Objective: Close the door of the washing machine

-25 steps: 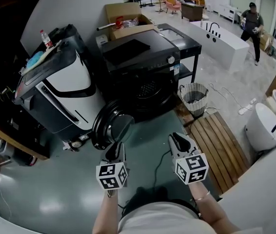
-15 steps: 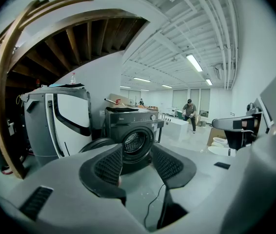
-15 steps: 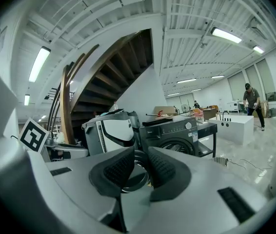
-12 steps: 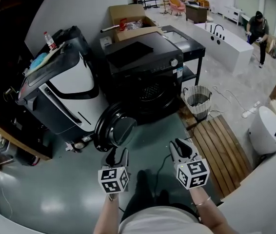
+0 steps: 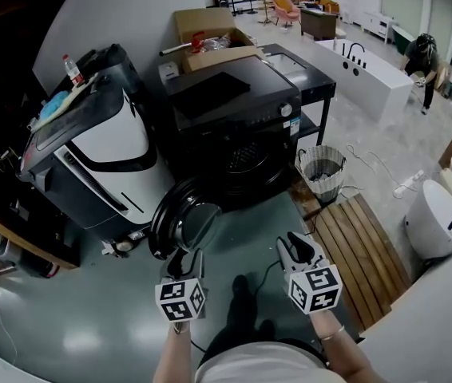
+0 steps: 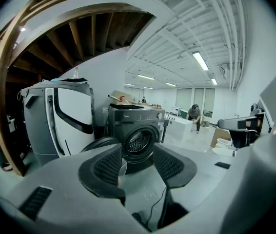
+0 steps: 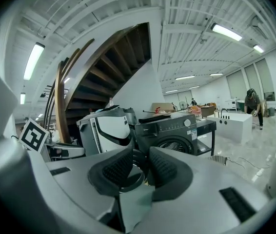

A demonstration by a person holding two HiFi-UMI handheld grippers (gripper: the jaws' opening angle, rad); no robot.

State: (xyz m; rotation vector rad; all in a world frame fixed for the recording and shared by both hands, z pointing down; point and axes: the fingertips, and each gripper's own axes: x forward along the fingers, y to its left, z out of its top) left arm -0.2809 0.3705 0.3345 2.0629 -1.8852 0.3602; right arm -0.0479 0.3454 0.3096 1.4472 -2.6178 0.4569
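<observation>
The door (image 5: 184, 223) of the washer (image 5: 234, 126) stands open, swung out to the left of the drum mouth, its round glass facing the floor side. It lies just ahead of the left tool (image 5: 186, 255), close to its tips and a little to their left; no pad presses on it. The left tool's jaws have just been opening and stand apart, with nothing gripped between them; past them the left gripper view shows the drum mouth straight ahead.

The right tool (image 5: 296, 244) hovers to the right of the door, apart from it and level with the left tool. Its jaws have also just been opening and stand released, holding nothing; the door shows through their gap, farther off.

The washer itself is dark, beyond both tools, with a flat black top. Left of the left tool, beside the washer, leans a large white and black machine (image 5: 106, 146) with a bottle (image 5: 70, 62) on it. Behind the washer sits an open cardboard box (image 5: 206, 26). Ahead and right of the right tool stands a wire basket (image 5: 318, 162), and just right of that tool lies a slatted wooden mat (image 5: 362, 246). A cable (image 5: 262, 274) runs on the floor between the two tools. Far right, a person (image 5: 422, 58) bends near a white counter (image 5: 374, 70).
</observation>
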